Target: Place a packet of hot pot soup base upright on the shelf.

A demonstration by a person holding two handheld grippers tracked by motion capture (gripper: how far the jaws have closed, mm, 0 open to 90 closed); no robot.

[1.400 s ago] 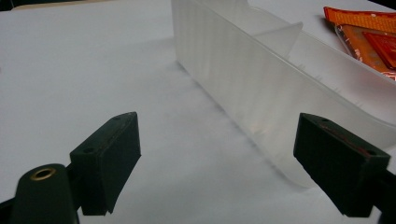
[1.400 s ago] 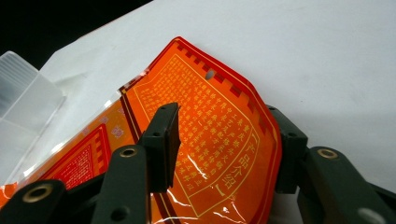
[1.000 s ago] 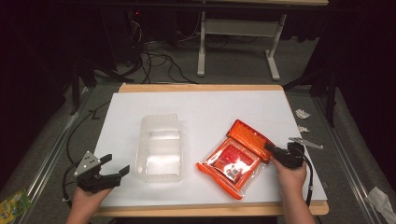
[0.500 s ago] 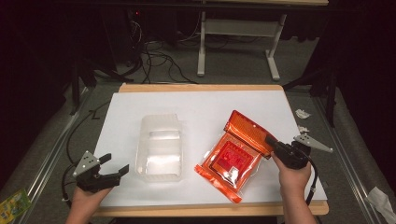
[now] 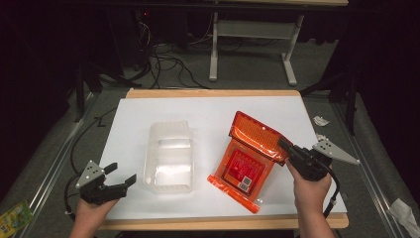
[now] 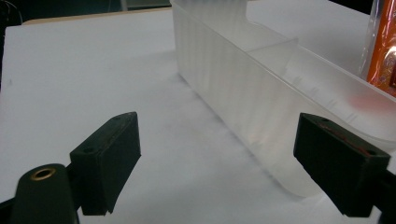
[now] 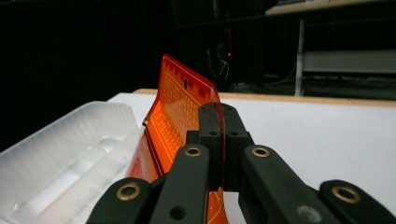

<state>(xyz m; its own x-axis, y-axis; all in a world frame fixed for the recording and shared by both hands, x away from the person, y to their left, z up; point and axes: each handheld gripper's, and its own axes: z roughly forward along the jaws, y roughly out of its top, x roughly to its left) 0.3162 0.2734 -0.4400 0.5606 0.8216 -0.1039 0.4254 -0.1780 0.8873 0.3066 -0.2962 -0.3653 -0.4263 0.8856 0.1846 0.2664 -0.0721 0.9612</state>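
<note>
Orange foil pouch (image 5: pixel 250 158), seized at its upper right edge by the right claw (image 5: pixel 286 147), whose jaws are pressed shut on the sheet. The top of the pouch is lifted and curls upward while its lower end rests on the white bench (image 5: pixel 208 111). In the right gripper view the same pouch (image 7: pixel 180 114) stands on edge between the closed jaws, with the clear plastic tray (image 7: pixel 60 149) lying to one side.

The tray (image 5: pixel 169 156) sits near the middle of the bench, just beside the pouch on its left, and appears empty. The left claw (image 5: pixel 119 178) hovers over the front left corner of the bench, jaws spread wide and holding nothing; in the left gripper view the tray wall (image 6: pixel 243 98) lies just ahead of the open jaws.

Step in hand, as judged: lifting the pouch clear of the bench, probably for transfer into the tray. The next move calls for raising the trailing end free, carrying the pouch leftward over the tray rim, and perhaps steadying the tray with the left claw.
</note>
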